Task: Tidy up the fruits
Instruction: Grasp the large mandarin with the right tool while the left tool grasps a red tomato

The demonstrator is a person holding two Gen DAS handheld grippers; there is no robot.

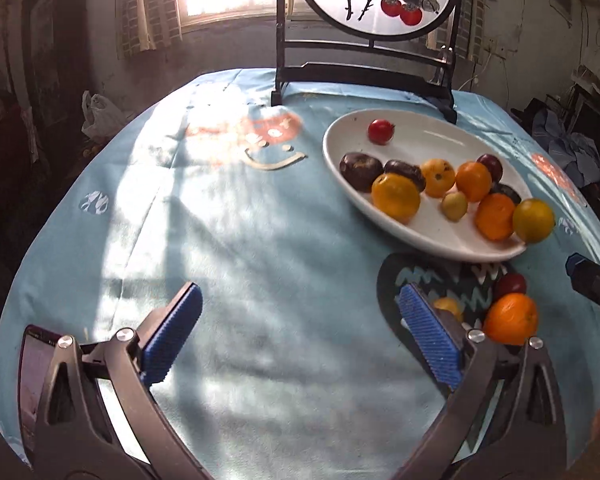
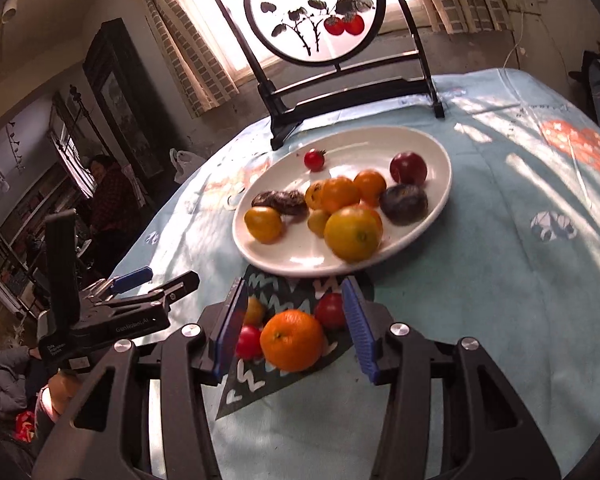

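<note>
Now orange btwn R gripper pads

We see from 2 wrist cameras, each angled down along its fingers. Both share the white plate, the right view nearer it.

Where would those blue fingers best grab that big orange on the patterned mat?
Probably across the orange's widest middle, coming from above and the near side. It is round, sits on the mat, and red fruits crowd its far side; the right gripper already straddles it.
</note>
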